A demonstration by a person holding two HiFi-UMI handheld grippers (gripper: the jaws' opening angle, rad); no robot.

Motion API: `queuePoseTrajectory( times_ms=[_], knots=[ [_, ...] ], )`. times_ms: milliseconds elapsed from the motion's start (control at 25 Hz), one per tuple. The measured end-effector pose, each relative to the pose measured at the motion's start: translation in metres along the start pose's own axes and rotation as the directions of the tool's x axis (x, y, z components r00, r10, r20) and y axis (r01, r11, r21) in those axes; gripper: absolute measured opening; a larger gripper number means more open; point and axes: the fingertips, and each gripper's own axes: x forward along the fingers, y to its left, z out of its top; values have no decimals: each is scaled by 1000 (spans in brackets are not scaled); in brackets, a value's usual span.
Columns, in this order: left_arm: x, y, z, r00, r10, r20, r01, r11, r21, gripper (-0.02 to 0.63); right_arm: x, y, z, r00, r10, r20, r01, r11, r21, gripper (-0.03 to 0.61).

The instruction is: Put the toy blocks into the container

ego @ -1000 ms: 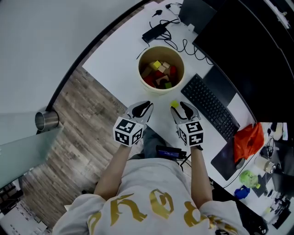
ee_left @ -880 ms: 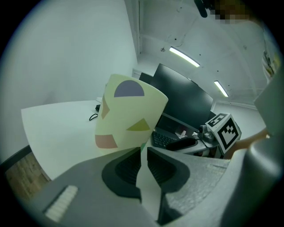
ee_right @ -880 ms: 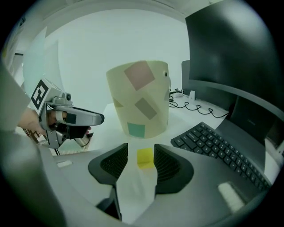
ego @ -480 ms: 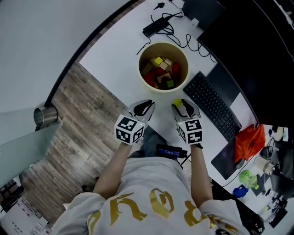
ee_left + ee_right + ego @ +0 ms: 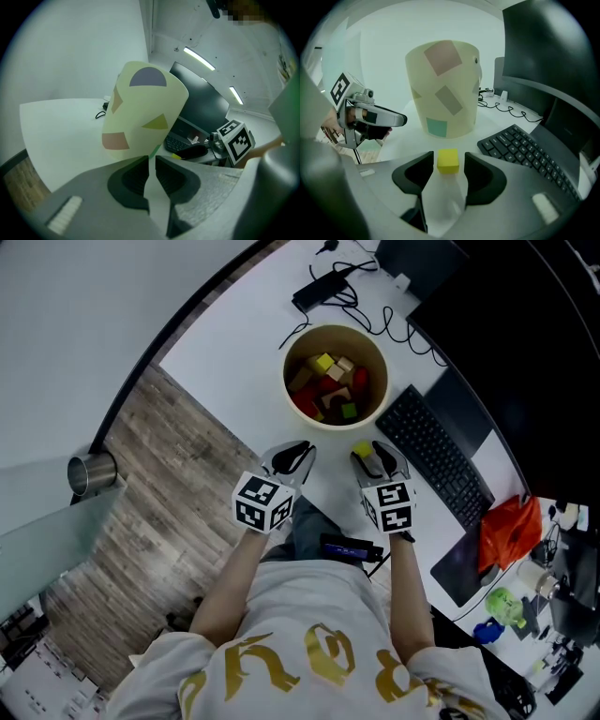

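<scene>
While both grippers hang low over the near edge, one white desk (image 5: 234, 343) fills the head view. One dark monitor (image 5: 506, 324) stands at 2 o'clock on it. One black keyboard (image 5: 436, 460) lies at 4 o'clock from the container.

One container (image 5: 319, 424), a cream tub with coloured patches on its wall, sits at 12 o'clock from the grippers. Blocks (image 5: 328, 385) are heaped inside it: yellow, red, tan and green. An exact count is not possible because they overlap.

Two grippers, side by side, both point toward the tub.
- Left gripper (image 5: 292, 457): jaws drawn almost together, only a thin slit between them, nothing in it.
- Right gripper (image 5: 373, 457): jaws spread wide, having just been opening.

One yellow block (image 5: 448, 161) is still outside the tub. It stands on the desk between the right gripper's fingertips with a gap showing on each side, so the pads do not press it. It is at 6 o'clock from the tub, near its base.
</scene>
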Motion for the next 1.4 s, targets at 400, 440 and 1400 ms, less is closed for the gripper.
queuePoseTrajectory(
  times_ms=[400,440,1400],
  knots=[
    [1,3,-2,1000,7,-3,-7,1000,-7,51,6,-1,-5,1000,1,-15,-2,1000,-4,163],
    [1,3,-2,1000,8,-2,-8,1000,-7,51,6,-1,-5,1000,1,-16,-1,1000,-2,167],
    [-8,-13,20,998,2,59,-3,1000,14,51,-25,-2,11,998,-40,55,39,999,17,169]
  ],
)
